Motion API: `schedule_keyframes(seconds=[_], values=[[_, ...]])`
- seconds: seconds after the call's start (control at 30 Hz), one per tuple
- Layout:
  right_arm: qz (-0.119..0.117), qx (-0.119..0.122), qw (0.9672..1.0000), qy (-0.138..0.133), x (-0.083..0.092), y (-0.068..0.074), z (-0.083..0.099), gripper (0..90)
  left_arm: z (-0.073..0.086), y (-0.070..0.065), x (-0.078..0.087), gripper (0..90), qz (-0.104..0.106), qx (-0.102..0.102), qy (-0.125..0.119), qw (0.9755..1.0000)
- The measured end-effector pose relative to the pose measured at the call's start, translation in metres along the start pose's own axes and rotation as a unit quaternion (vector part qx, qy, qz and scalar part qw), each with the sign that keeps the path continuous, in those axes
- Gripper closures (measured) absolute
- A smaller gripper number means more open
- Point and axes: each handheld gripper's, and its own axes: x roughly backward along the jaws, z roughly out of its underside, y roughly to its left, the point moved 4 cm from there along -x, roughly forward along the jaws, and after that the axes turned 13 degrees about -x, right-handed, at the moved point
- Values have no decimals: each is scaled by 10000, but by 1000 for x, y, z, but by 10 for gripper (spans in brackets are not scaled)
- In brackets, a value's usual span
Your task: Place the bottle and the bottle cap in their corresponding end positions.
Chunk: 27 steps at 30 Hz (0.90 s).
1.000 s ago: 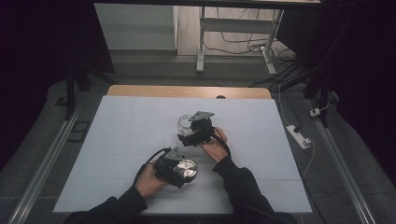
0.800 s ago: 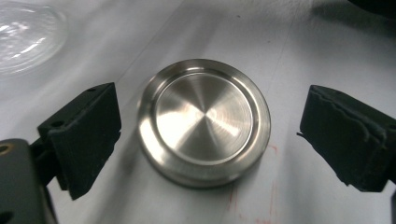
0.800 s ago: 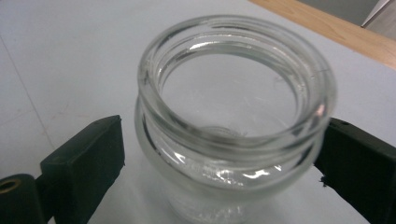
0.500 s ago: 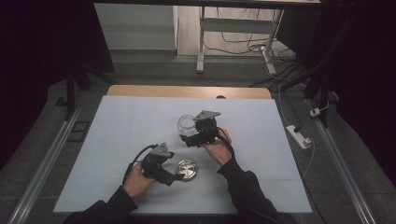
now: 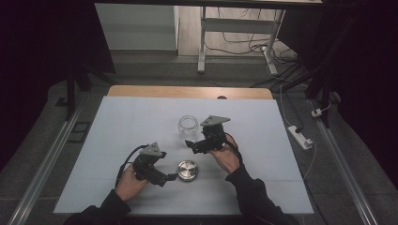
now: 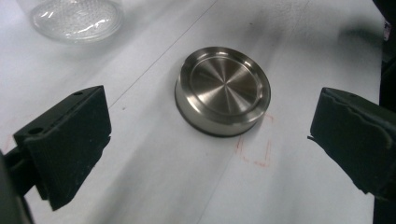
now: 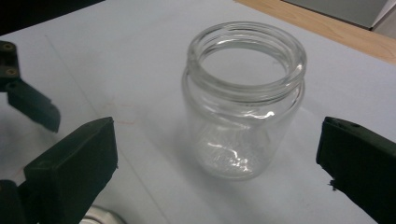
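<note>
Standing wide apart, the jaws of the left gripper have just been opening, and nothing is between the pads; the metal lid lies flat on the table just ahead of them, untouched. The right gripper is the same: its jaws have just been opening and hold nothing, and the glass jar stands upright and open-mouthed just beyond them, clear of both pads.

Taking the jar as the landmark, the lid lies on the person's side of it, near but apart. The left gripper sits just beside the lid, on the lid's left in the high view, and the right gripper sits just to the jar's near right. In the high view the jar stands about mid-table, and a strip of bare wood runs along the table's far edge, well beyond it.

By my reading, the lid is off and both things have been let go, so this is a release step. If the lid is to go back on, the next move calls for the left jaws to close across its rim while the right jaws steady the jar wall.
</note>
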Motion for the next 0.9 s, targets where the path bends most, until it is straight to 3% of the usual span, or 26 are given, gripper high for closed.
schedule_keyframes(seconds=[0.23,0.47,0.9], values=[[-165,81,9998,94,11,12,7,0,9,-3,14,0,-60,9,6,10000],[-284,93,9995,89,23,21,13,0,20,-6,29,0,-96,150,-54,9998],[-257,57,9997,7,55,21,31,0,38,-15,58,0,-268,291,-162,9991]])
